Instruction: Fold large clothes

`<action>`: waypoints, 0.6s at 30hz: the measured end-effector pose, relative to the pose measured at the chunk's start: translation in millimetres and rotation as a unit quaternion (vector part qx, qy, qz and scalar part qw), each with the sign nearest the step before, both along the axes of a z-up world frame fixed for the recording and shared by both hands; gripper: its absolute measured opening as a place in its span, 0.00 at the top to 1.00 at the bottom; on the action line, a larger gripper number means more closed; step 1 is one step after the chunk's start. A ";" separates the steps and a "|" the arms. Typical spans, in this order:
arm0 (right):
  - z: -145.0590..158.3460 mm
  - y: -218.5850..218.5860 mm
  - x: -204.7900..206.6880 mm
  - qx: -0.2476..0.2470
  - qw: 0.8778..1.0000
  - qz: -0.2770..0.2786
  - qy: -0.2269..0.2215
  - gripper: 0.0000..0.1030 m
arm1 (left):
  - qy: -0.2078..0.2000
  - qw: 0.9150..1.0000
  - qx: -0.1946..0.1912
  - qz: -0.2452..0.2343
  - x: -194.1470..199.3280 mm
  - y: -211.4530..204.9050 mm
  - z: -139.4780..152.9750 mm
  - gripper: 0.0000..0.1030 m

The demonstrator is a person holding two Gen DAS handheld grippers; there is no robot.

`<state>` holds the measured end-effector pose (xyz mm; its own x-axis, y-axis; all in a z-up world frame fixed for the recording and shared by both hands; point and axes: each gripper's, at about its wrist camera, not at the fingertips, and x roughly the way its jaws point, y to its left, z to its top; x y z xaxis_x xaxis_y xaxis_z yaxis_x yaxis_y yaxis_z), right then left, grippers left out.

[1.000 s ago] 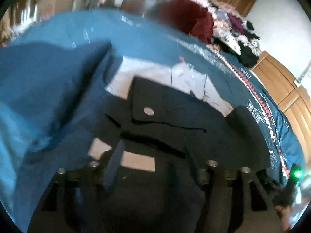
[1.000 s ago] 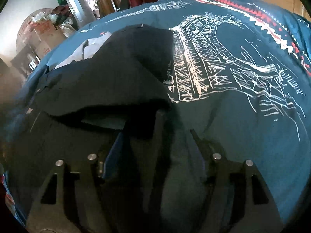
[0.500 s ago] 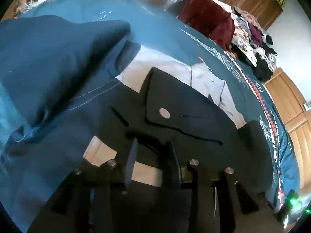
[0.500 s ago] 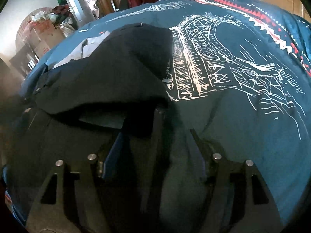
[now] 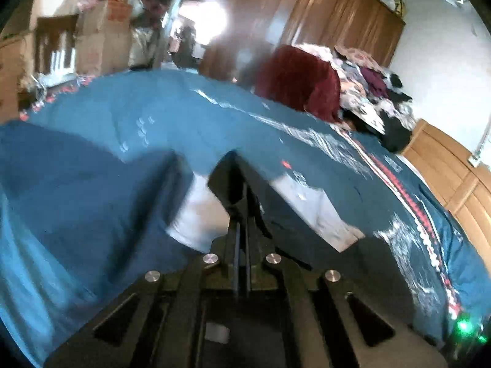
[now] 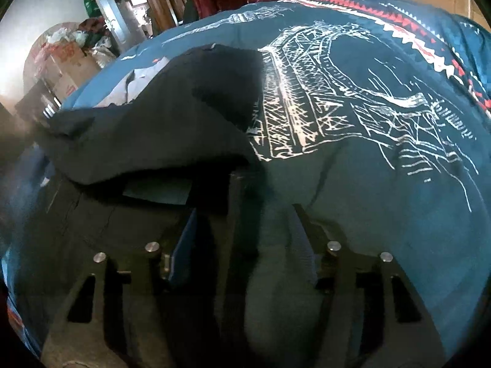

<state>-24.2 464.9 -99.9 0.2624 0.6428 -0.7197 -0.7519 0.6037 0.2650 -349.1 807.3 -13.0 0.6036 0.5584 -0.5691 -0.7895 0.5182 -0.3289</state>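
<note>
A large black garment with a pale grey lining lies on the blue printed bedspread [image 5: 129,128]. In the left wrist view my left gripper [image 5: 241,214] is shut on a black edge of the garment [image 5: 228,181] and holds it lifted above the bed; the pale lining [image 5: 319,211] shows below. In the right wrist view my right gripper [image 6: 248,193] is open, its fingers low on the bed under a raised fold of the black garment [image 6: 184,116]. Its fingertips are hidden in shadow.
A dark red garment [image 5: 302,82] and a heap of mixed clothes [image 5: 371,86] lie at the far side of the bed. Wooden wardrobes [image 5: 322,24] stand behind. Boxes and clutter [image 6: 64,58] stand beyond the bed's left end.
My left gripper closed on the garment's edge and lifted it, tilting up so the room shows. My right gripper has stayed in place, open.
</note>
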 end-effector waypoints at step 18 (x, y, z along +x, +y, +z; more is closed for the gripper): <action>-2.1 35.4 24.6 -0.041 0.997 0.058 0.025 0.72 | 0.064 0.986 -0.154 -0.004 -42.6 47.6 -87.3 0.90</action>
